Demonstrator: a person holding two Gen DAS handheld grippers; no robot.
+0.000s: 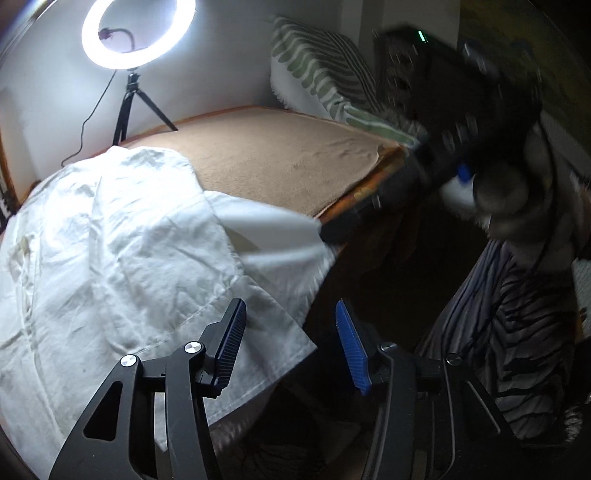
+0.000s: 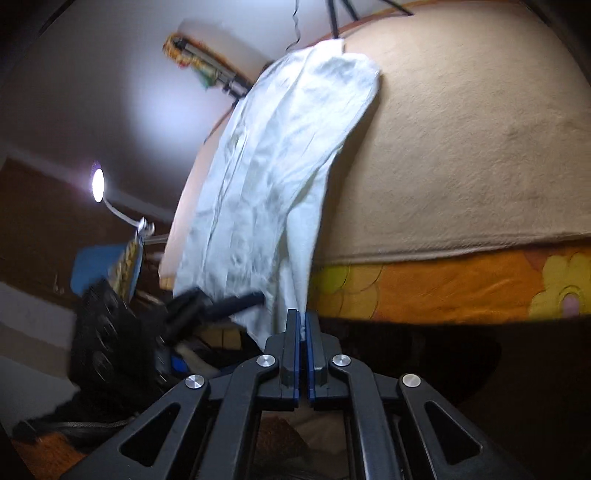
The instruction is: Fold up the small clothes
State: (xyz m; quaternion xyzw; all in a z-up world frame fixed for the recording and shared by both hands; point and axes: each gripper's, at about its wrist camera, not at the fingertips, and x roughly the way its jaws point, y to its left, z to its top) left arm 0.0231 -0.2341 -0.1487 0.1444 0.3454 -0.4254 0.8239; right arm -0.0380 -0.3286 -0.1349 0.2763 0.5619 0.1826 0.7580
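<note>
Two corners need holding before you fold: your right gripper [image 2: 303,325] is already clamped on the white garment's [image 1: 122,236] edge hanging off the beige bed cover [image 1: 273,162], so bring your open, empty left gripper [image 1: 290,347] onto the near hem corner and close squarely.

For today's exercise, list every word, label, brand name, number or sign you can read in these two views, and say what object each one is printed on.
None: no readable text in either view.
The white garment, ring light, tan blanket and striped pillow show no print.
The flowered orange sheet has a pattern only, no letters.
The right gripper is too blurred to check; the left gripper shows no marking.
</note>
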